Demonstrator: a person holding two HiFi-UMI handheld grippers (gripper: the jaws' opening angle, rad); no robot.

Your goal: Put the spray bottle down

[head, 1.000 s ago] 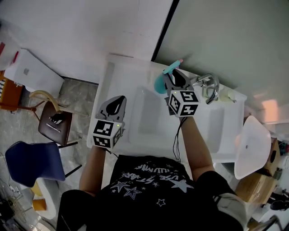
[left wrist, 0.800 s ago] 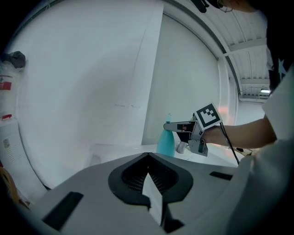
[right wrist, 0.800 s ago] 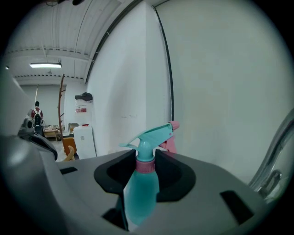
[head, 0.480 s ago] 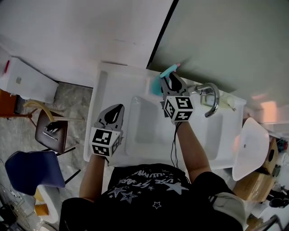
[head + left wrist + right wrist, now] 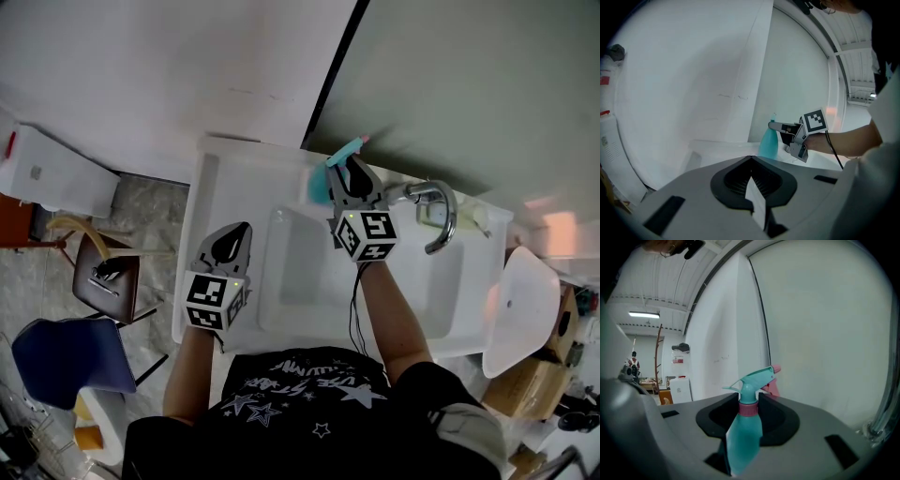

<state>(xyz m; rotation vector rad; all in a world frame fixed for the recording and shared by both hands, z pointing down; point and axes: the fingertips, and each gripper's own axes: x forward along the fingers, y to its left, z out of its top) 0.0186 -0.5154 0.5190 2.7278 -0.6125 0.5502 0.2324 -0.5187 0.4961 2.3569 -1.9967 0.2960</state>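
A teal spray bottle [image 5: 743,437] with a pink collar and trigger stands upright between the jaws of my right gripper [image 5: 749,416], which is shut on its body. In the head view the spray bottle [image 5: 321,183] and right gripper [image 5: 349,178] are over the back ledge of the white sink [image 5: 220,187], left of the faucet. Whether the bottle's base touches the ledge, I cannot tell. The left gripper view shows the spray bottle [image 5: 768,143] from the side. My left gripper [image 5: 239,232] is over the sink's left rim, shut and holding nothing; its jaws [image 5: 757,206] meet.
A chrome faucet [image 5: 433,211] curves over the sink's right side. A white bowl-like object [image 5: 520,309] lies to the right. Left of the sink, on the floor, are a brown chair [image 5: 108,272], a blue chair [image 5: 61,352] and a white box [image 5: 56,173]. Walls close the back.
The right gripper has carried the bottle a little away from the faucet, toward the sink's back ledge, and lower. The left gripper has drifted down along the left rim.
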